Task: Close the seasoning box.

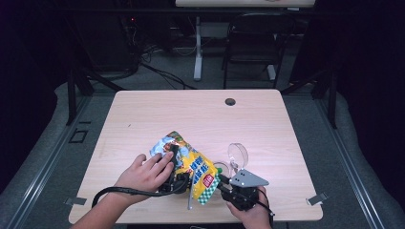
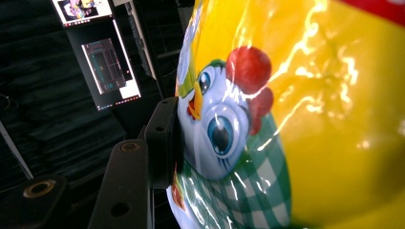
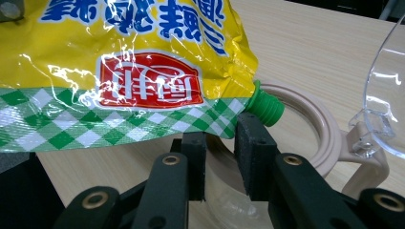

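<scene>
Right now your left hand (image 1: 145,174) lies palm-down over the left gripper (image 1: 173,179), whose jaws clamp the yellow snack bag (image 1: 188,164) at its chicken print, one pad (image 2: 165,143) pressed flat against the foil. The bag lies tilted on the wooden table (image 1: 191,114), its green-checked end toward you. Your right hand (image 1: 250,214) holds the right gripper (image 3: 224,155) low and level, jaws parted just under the bag's corner, beside a green spout (image 3: 265,107) and the beige container's rim (image 3: 325,138) with its clear lid (image 1: 238,155) flipped up.
</scene>
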A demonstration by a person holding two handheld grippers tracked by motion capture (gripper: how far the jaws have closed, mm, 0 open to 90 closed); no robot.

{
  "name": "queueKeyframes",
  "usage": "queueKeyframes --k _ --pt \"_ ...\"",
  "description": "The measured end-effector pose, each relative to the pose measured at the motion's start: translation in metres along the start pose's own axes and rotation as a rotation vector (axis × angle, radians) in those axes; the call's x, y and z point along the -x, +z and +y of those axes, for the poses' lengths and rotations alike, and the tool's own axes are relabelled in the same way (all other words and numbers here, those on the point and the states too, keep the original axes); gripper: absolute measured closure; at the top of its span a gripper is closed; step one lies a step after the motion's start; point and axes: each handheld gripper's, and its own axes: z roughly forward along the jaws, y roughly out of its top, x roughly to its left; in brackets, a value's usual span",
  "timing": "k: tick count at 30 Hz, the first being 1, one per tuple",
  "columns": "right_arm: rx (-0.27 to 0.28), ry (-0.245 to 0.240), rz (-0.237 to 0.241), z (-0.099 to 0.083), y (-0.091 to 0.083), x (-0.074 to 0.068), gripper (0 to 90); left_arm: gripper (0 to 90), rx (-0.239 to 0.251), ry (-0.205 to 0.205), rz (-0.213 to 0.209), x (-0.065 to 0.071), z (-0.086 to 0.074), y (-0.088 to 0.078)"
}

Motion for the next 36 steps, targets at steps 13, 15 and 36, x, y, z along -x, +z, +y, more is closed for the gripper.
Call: queueKeyframes --k 13,15,36 --pt "0.005 0.016 -0.021 0.0008 -0.0011 0.0019 80.5 54.8 -0.004 0.003 -0.004 -0.0029 0.0009 -0.0013" --pt "0.005 0.021 -0.018 0.0008 -0.0011 0.0022 80.8 54.8 -0.004 0.007 -0.001 -0.0032 0.0009 -0.0015" --pt "0.007 0.035 -0.003 0.001 -0.0013 0.0022 85.9 55.8 0.001 0.008 -0.005 -0.0054 -0.0005 -0.0035"
